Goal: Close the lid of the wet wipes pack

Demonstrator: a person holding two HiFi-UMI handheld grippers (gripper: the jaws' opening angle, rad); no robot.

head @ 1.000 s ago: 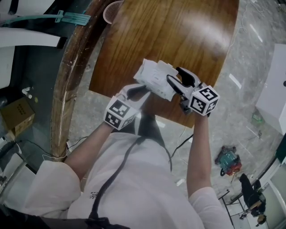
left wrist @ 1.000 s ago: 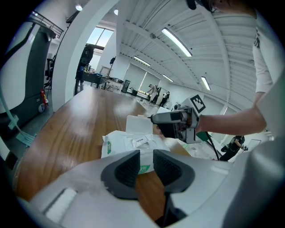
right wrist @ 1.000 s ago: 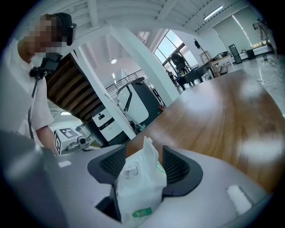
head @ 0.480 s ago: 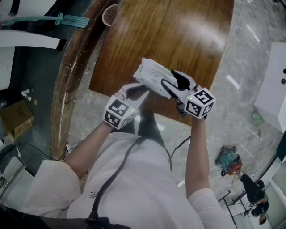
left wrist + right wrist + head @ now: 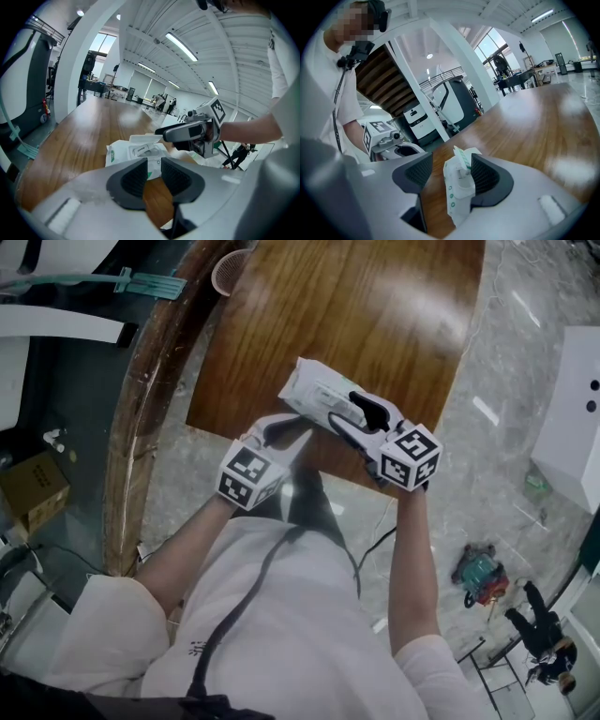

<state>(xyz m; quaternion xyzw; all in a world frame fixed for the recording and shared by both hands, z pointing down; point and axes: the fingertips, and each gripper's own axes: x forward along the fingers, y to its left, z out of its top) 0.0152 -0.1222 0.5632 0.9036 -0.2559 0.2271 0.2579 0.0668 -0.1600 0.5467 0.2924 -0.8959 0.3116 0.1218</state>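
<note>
The white wet wipes pack (image 5: 314, 390) is held tilted above the near edge of the wooden table (image 5: 375, 306). My left gripper (image 5: 298, 425) is shut on the pack's near corner, and in the left gripper view (image 5: 153, 165) the film sits in the narrow gap between the pads. There the pack (image 5: 126, 152) shows its white lid (image 5: 146, 138) raised behind an "OPEN" label. My right gripper (image 5: 352, 413) is open and straddles the pack's right end. In the right gripper view (image 5: 452, 171) the pack (image 5: 458, 192) stands edge-on between the jaws, close to the right pad.
A pink cup (image 5: 230, 268) stands at the table's far left corner. A curved wooden rail (image 5: 131, 427) runs along the left, with a cardboard box (image 5: 33, 484) beyond it. Marble floor and a white cabinet (image 5: 572, 418) lie to the right.
My right gripper has slid left, so its jaws now reach further over the pack's end. The left gripper and the pack have hardly moved.
</note>
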